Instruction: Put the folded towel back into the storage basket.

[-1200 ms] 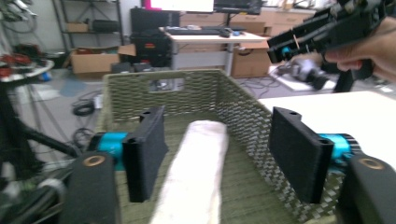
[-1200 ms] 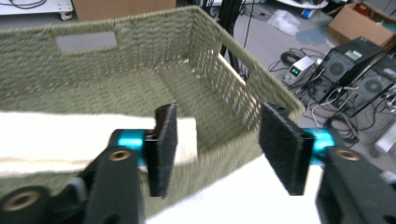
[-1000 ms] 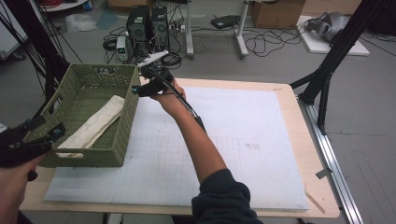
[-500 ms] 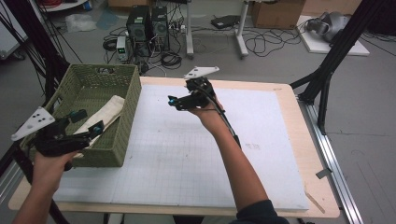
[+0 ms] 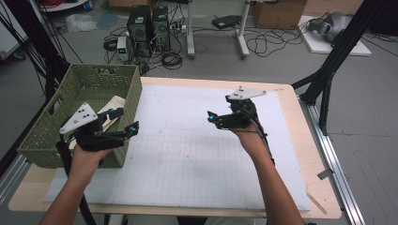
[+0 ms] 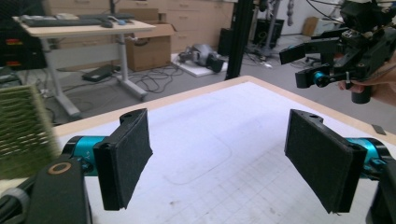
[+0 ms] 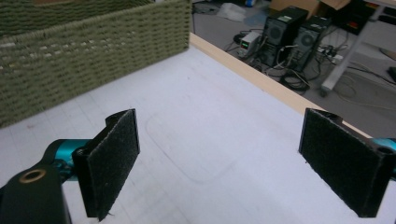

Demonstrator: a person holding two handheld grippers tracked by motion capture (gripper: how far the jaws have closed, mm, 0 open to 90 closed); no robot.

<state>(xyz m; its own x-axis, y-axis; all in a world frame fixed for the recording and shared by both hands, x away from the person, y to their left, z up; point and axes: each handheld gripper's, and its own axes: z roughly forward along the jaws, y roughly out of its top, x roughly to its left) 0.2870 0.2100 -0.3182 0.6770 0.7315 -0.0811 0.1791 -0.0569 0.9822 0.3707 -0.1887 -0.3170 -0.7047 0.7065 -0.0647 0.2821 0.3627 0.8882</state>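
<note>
Black fuzzy pads on left claw (image 5: 124,121) wide apart, holding nothing, right claw (image 5: 212,116) wide apart too, empty, above white gridded desk (image 5: 197,164), woven green basket (image 5: 51,136) far left

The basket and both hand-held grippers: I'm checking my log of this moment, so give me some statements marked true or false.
1. The green basket stands at the table's left end. True.
2. The left hand-held gripper clamps a cloth. False: its jaws are open and empty.
3. The right hand-held gripper is open above the white mat. True.
4. The basket is empty. False: something pale lies inside.
</note>
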